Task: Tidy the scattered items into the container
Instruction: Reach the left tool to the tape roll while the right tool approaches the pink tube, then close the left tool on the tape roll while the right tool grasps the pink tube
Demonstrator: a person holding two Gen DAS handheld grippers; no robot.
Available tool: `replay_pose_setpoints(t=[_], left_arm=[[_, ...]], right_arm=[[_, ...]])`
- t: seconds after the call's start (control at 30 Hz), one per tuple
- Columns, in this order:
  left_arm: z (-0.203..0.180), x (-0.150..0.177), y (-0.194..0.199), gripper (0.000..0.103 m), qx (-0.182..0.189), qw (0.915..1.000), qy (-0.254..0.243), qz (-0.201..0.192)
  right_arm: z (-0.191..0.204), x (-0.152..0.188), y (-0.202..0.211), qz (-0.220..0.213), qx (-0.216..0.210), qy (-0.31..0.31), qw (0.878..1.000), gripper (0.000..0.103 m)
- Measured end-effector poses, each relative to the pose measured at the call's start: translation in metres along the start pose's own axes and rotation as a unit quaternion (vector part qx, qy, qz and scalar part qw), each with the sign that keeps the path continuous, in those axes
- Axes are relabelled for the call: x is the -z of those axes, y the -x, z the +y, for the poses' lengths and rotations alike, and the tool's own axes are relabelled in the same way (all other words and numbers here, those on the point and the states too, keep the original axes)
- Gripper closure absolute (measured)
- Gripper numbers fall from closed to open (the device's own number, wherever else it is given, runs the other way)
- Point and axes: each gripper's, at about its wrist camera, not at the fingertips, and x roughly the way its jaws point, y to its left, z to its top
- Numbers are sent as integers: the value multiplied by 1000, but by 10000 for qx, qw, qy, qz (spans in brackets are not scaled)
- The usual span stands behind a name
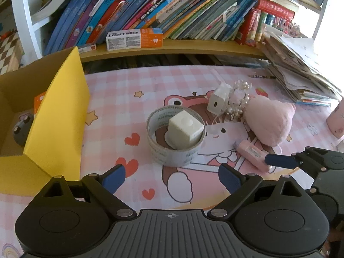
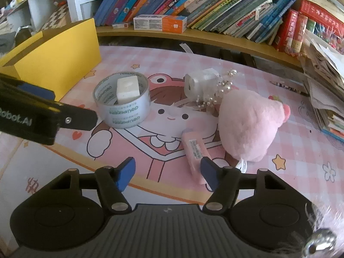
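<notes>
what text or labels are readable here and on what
"obot.AI": side of the black left tool.
"Damile", roughly: white-and-orange carton on the shelf.
Green print on the clear tape roll: mirrored, unclear.
Barcode label on the pink tube: too small.
Book spines: blurred.

A yellow cardboard box (image 1: 56,116) stands open at the surface's left. Near it a tape roll (image 1: 175,150) lies flat, ringing a white cube (image 1: 185,129). Further right lie a white charger (image 1: 217,101), pearl hairpiece (image 1: 238,99), pink plush (image 1: 268,120) and pink tube (image 1: 254,155)
</notes>
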Motion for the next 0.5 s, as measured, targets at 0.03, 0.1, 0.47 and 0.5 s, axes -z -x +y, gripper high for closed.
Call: replay_pose_setpoints(t=[0.03, 0.1, 0.47, 0.5], left_arm=[[0, -1, -1, 8, -3, 10000, -21, -2], [-1, -2, -4, 8, -1, 10000, -50, -5], [-3, -9, -16, 8, 58, 9998, -150, -66], [-4, -10, -17, 8, 58, 9998, -166, -79]], right_arm=[[0, 0, -1, -10, 0, 28, 10000, 41], [1, -1, -2, -29, -7, 84, 10000, 44], [5, -4, -6, -89, -20, 343, 9994, 56], [5, -5, -7, -91, -27, 355, 9993, 57]])
